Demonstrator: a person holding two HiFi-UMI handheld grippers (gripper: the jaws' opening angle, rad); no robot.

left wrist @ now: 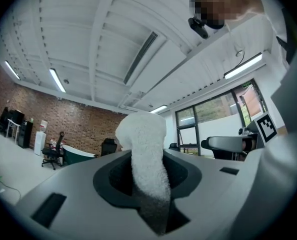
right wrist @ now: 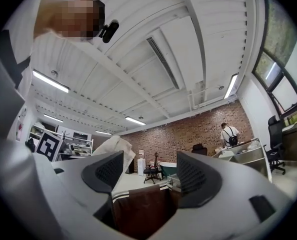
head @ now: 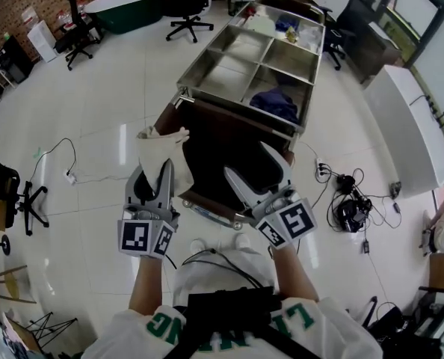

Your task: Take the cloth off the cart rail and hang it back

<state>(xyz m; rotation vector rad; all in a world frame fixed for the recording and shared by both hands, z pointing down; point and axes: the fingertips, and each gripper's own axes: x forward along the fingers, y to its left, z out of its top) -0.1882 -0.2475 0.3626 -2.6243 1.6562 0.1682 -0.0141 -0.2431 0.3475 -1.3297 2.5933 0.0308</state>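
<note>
A white terry cloth (head: pixel 161 149) is held up at the near left corner of the steel cart (head: pixel 207 81), with my left gripper (head: pixel 167 167) shut on it. In the left gripper view the white cloth (left wrist: pixel 146 154) stands up from between the closed jaws of the left gripper (left wrist: pixel 149 186). A dark brown cloth (head: pixel 222 152) drapes over the cart's near rail (head: pixel 207 211). My right gripper (head: pixel 258 169) hovers open just over the brown cloth, holding nothing. In the right gripper view the brown cloth (right wrist: pixel 141 209) lies beyond the right gripper (right wrist: pixel 151 176).
The cart's top holds several steel trays; one has a blue cloth (head: pixel 276 103) in it. Office chairs (head: pixel 188 6), a green tub (head: pixel 125 10), floor cables (head: pixel 349 200) and a white cabinet (head: pixel 405 126) surround the cart. A person (right wrist: pixel 228 133) stands far off by the brick wall.
</note>
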